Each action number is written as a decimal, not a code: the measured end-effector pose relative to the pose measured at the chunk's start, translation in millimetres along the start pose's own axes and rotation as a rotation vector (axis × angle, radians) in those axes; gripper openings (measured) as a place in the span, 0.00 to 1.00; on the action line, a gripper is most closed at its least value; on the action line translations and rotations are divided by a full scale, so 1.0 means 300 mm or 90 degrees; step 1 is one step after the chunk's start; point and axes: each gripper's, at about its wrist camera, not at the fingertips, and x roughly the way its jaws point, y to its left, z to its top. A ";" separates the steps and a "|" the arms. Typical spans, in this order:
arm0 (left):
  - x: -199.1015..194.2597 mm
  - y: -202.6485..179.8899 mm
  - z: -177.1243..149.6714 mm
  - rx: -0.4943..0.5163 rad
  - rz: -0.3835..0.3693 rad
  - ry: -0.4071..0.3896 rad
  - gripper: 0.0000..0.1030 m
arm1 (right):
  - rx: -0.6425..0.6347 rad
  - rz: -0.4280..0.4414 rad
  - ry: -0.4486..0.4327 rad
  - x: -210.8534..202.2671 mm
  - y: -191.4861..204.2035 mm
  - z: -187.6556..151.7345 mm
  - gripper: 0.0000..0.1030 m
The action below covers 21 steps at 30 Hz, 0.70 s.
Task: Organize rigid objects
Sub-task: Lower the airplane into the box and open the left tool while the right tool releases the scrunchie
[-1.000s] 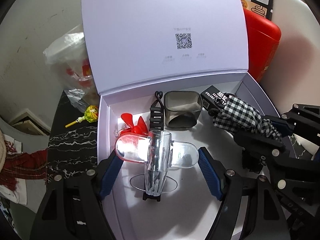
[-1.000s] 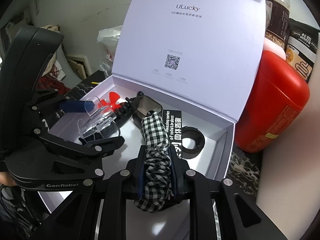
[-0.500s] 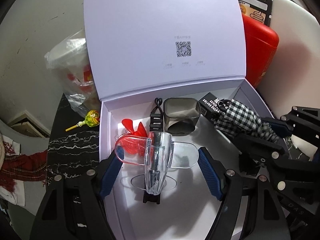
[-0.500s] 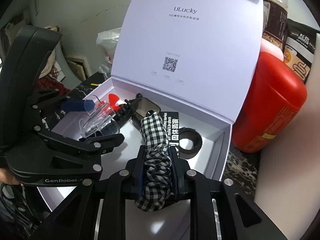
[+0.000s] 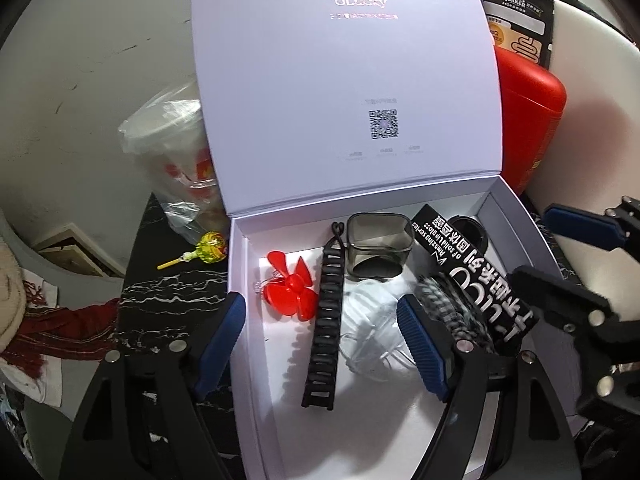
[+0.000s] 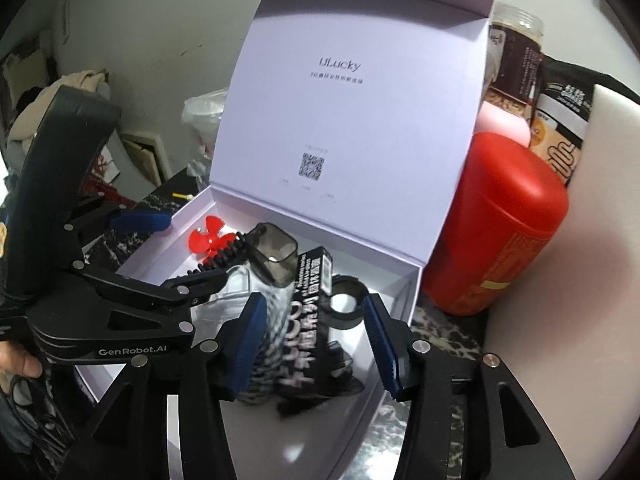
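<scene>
An open white gift box [image 5: 256, 360] [image 6: 400, 280] holds a red propeller [image 5: 292, 292] [image 6: 210, 236], a black ribbed strap [image 5: 324, 320], a smoky grey case [image 5: 378, 250] [image 6: 274, 258], a long black lettered box [image 5: 476, 276] [image 6: 308, 312], a black ring [image 6: 344, 306], a clear plastic plane [image 5: 372, 332] and a black-and-white checked cloth roll [image 5: 448, 312] [image 6: 268, 344]. My left gripper [image 5: 320, 344] is open above the box, the plane lying blurred between its fingers. My right gripper [image 6: 312, 336] is open, the cloth roll lying loose beside its left finger.
A red canister [image 5: 528, 120] [image 6: 500, 232] stands right of the box, with food packs [image 6: 560, 136] behind it. A bagged cup [image 5: 176, 148] and a lollipop [image 5: 204, 248] lie left of the box on the dark marble top [image 5: 160, 300].
Both grippers opened. The left let go of the clear plane and the right let go of the checked cloth roll; both now lie in the box. Both grippers pulled back.
</scene>
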 end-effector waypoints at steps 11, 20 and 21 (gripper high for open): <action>-0.059 0.015 -0.009 -0.021 -0.003 -0.020 0.76 | 0.015 -0.016 0.002 -0.061 -0.011 -0.011 0.52; -0.140 0.016 -0.022 -0.035 0.013 -0.025 0.76 | 0.014 -0.022 -0.014 -0.137 0.013 -0.018 0.55; -0.151 0.015 -0.024 -0.034 0.013 -0.027 0.76 | 0.015 -0.022 -0.016 -0.148 0.015 -0.020 0.55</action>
